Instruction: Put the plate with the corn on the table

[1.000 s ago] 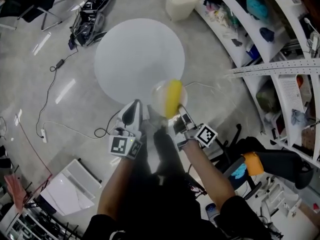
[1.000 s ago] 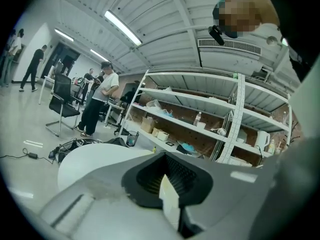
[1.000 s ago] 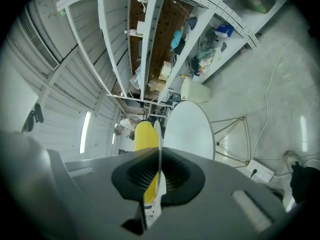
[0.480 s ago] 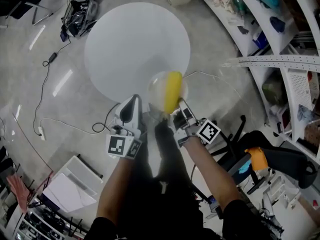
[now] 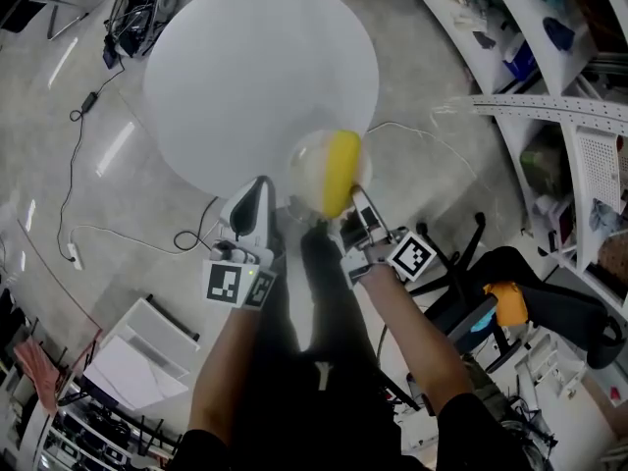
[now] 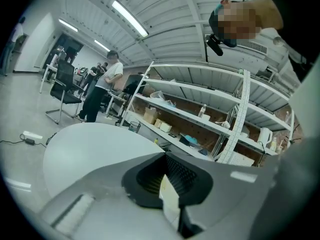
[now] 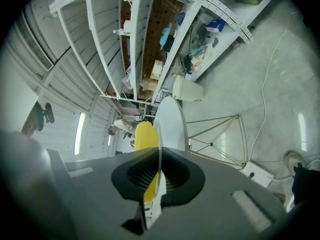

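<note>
A clear round plate (image 5: 308, 171) carries a yellow corn cob (image 5: 340, 173). In the head view it hangs over the near edge of the round white table (image 5: 255, 67). My right gripper (image 5: 359, 208) is shut on the plate's near rim. In the right gripper view the plate (image 7: 159, 134) stands edge-on between the pads, with the corn (image 7: 143, 133) to its left and the table (image 7: 172, 121) beyond. My left gripper (image 5: 258, 192) is beside the plate on the left, shut and holding nothing. The table (image 6: 90, 151) lies ahead of it in the left gripper view.
White shelving (image 5: 549, 116) full of items curves along the right. Cables (image 5: 78, 214) run across the floor at left. A black chair (image 5: 520, 302) with an orange object stands at right, a white box (image 5: 137, 361) at lower left. People (image 6: 102, 91) stand far off.
The table has come closer and larger in the head view. The plate with the corn, held by the right gripper, now overlaps the table's near edge. Both grippers keep their state.
</note>
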